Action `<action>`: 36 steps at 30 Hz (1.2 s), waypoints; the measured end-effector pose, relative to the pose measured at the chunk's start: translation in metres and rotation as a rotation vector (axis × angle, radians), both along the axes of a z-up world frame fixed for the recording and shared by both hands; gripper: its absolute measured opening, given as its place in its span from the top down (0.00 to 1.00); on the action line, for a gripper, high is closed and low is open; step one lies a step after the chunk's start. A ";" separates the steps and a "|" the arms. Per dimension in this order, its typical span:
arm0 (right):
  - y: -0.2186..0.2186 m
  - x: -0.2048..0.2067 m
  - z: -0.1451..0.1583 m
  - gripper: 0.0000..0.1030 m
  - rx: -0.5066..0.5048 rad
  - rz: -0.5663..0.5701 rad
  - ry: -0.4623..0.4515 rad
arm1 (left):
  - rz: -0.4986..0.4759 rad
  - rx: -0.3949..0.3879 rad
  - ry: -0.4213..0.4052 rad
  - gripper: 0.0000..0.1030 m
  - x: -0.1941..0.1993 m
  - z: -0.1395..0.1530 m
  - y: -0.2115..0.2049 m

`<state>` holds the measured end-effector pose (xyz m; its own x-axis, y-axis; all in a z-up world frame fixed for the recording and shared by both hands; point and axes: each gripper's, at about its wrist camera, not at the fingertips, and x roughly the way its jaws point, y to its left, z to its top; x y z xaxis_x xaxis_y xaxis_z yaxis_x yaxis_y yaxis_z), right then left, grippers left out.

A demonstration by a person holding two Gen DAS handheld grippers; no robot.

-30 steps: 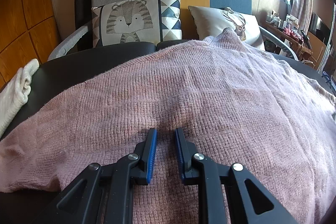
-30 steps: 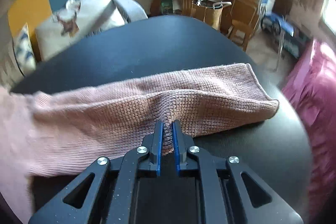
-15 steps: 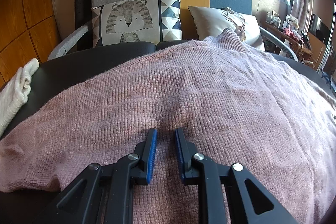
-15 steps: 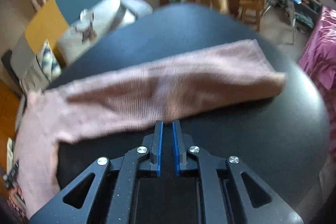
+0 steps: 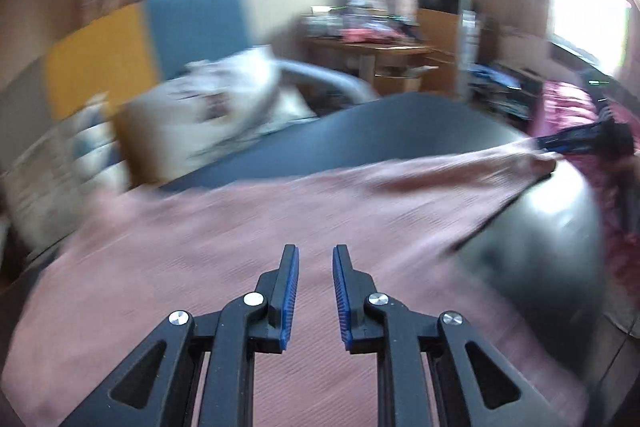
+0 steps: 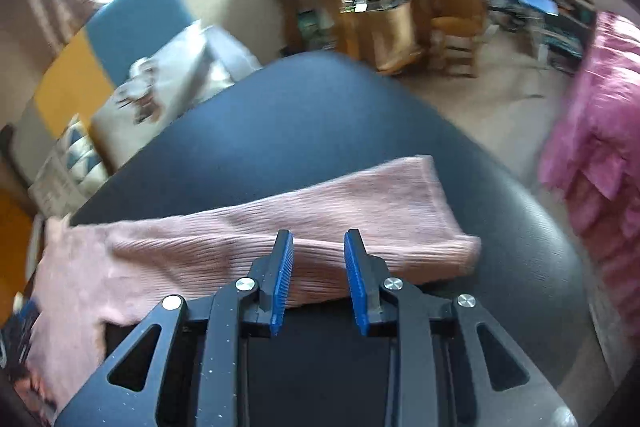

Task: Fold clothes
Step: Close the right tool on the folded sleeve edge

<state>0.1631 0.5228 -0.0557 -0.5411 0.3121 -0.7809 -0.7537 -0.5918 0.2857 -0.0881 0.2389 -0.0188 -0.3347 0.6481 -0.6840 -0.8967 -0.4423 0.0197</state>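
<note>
Left wrist view, heavily blurred: the left gripper (image 5: pixel 314 255) is held over the body of the pink sweater (image 5: pixel 248 239), jaws parted, nothing pinched. The sweater is spread across the black table (image 5: pixel 420 123), its sleeve stretched toward the right edge, where the right gripper (image 5: pixel 576 141) is glimpsed.

Right wrist view: the right gripper's (image 6: pixel 318 239) jaws have just been opening and stand spread above the sleeve (image 6: pixel 360 211), which lies flat near the table's right edge, pads not pressing. The sleeve is probably best pinched at its near edge, both layers taken together, then carried inward across the body.
</note>
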 end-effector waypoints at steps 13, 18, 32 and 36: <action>-0.045 -0.048 -0.034 0.68 0.187 0.153 -0.246 | -0.248 -0.162 -0.079 0.81 0.036 -0.066 0.143; -0.041 -0.032 -0.026 0.96 0.146 0.101 -0.149 | -0.248 -0.134 -0.148 0.81 0.028 -0.067 0.139; -0.064 0.010 -0.035 0.96 0.061 0.116 -0.061 | -0.297 -0.172 -0.175 0.91 0.027 -0.062 0.135; -0.059 0.012 -0.036 0.96 0.043 0.084 -0.050 | -0.359 -0.239 -0.193 0.91 0.029 -0.057 0.132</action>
<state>0.1755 0.4634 -0.0915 -0.5274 0.3013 -0.7944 -0.7139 -0.6641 0.2221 -0.0586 0.3712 -0.0762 0.0294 0.5168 -0.8556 -0.9893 -0.1071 -0.0987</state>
